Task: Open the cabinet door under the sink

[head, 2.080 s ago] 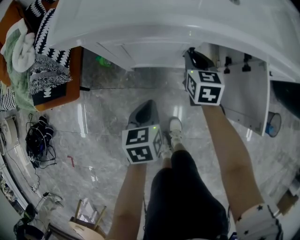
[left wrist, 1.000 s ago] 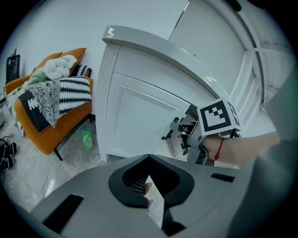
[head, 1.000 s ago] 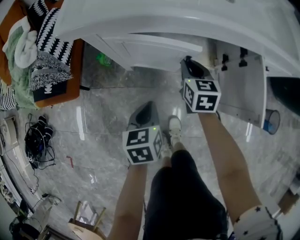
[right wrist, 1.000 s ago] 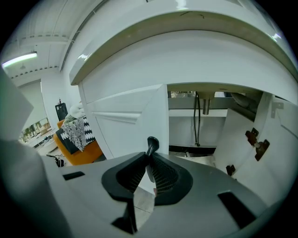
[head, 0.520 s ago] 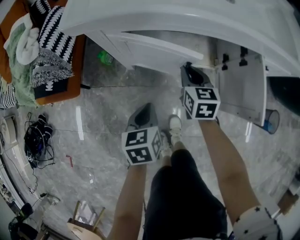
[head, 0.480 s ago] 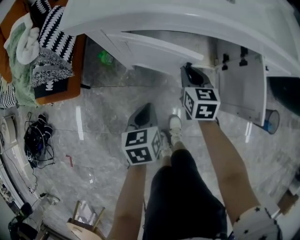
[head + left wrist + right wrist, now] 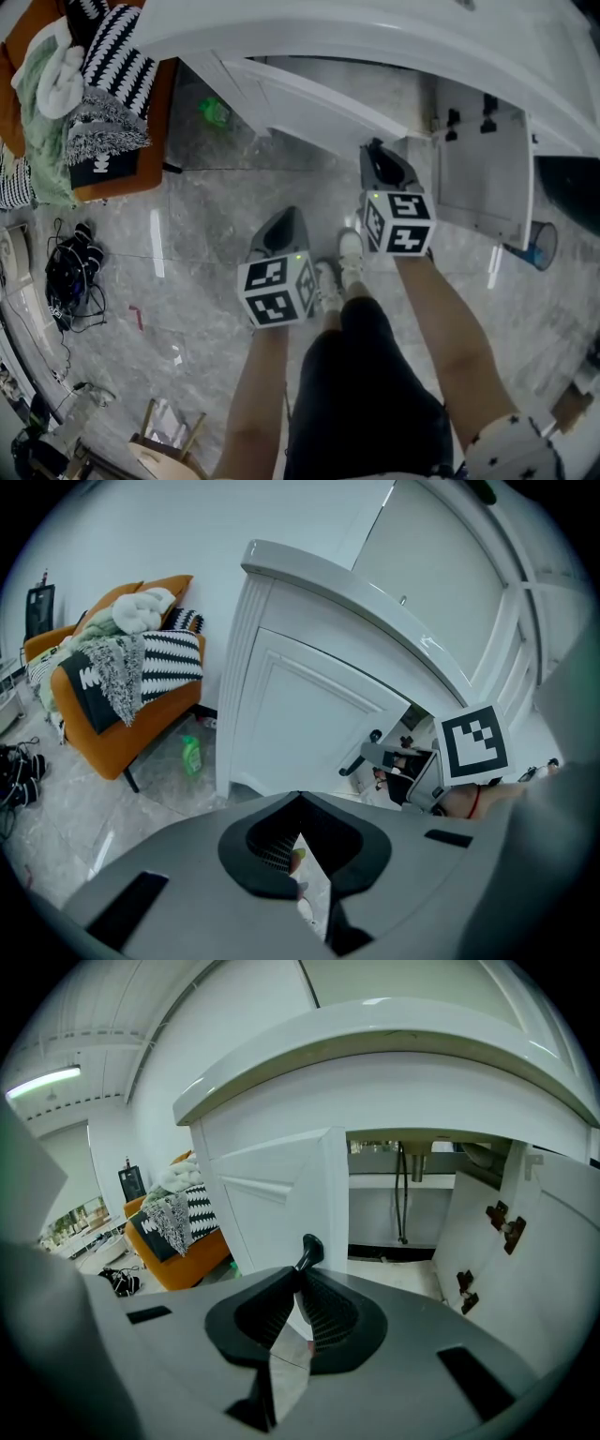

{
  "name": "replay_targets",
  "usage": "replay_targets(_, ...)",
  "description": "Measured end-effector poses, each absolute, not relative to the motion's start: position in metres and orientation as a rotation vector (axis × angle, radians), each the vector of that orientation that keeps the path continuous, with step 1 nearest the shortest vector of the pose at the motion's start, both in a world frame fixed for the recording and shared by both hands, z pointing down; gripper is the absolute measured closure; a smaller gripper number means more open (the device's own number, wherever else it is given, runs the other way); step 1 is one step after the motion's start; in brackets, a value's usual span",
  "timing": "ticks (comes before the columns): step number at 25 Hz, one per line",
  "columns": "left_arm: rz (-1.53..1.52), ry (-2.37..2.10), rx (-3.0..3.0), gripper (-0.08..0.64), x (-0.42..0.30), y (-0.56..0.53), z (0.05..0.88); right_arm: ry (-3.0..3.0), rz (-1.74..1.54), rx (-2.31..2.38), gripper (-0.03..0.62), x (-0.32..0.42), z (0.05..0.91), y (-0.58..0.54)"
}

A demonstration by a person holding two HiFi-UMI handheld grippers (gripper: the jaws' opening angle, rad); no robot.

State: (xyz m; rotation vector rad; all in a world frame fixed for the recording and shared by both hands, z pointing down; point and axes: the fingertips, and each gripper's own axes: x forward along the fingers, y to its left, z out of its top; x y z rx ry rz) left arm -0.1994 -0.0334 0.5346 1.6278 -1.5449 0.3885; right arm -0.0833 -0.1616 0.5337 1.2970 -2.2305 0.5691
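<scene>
Task partly done. The white panelled cabinet door (image 7: 272, 1204) under the white sink counter (image 7: 375, 37) is off its frame and swung partway out, with its free edge towards the person. The right gripper (image 7: 300, 1274) has its jaws clamped on the black bar handle (image 7: 310, 1247) near that edge; the handle's top pokes out just above the jaw tips. The left gripper view confirms this from the side, with the right gripper on the handle and the door angled out from the cabinet.

The left gripper (image 7: 300, 803) has its jaws together with nothing between them. It hangs low over the grey marble floor (image 7: 206, 234), apart from the door, and is not used.

The cabinet inside already shows past the door edge, with dark pipes (image 7: 405, 1194) running down at the back. A second white door (image 7: 483, 178) on the right stands wide open with its hinge plates visible.

Judgement: grasp made, pull in progress, opening roughly half. Left to do: swing the door further out until it stands about as wide as the right one, then let go of the handle. The person's legs stand close in front, so the door's arc may need some room.
</scene>
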Motion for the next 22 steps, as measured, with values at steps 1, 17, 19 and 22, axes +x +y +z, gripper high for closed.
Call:
replay_targets(1, 0.387, -1.548, 1.624, 0.555, -0.201, -0.032, 0.535, -2.232, 0.57, 1.296, 0.551, -0.084, 0.534, -0.159)
replay_targets(17, 0.375, -1.57, 1.563, 0.555, -0.215, -0.01, 0.542, -2.235, 0.583, 1.286, 0.552, -0.098, 0.535, -0.125)
replay_targets(19, 0.371, -1.576, 1.553, 0.555, -0.217, -0.007, 0.542, -2.237, 0.585, 1.279, 0.552, -0.101, 0.535, -0.121)
replay_targets(22, 0.365, -1.584, 1.544, 0.555, -0.219, -0.003, 0.542, -2.241, 0.587, 1.271, 0.554, -0.104, 0.535, -0.113)
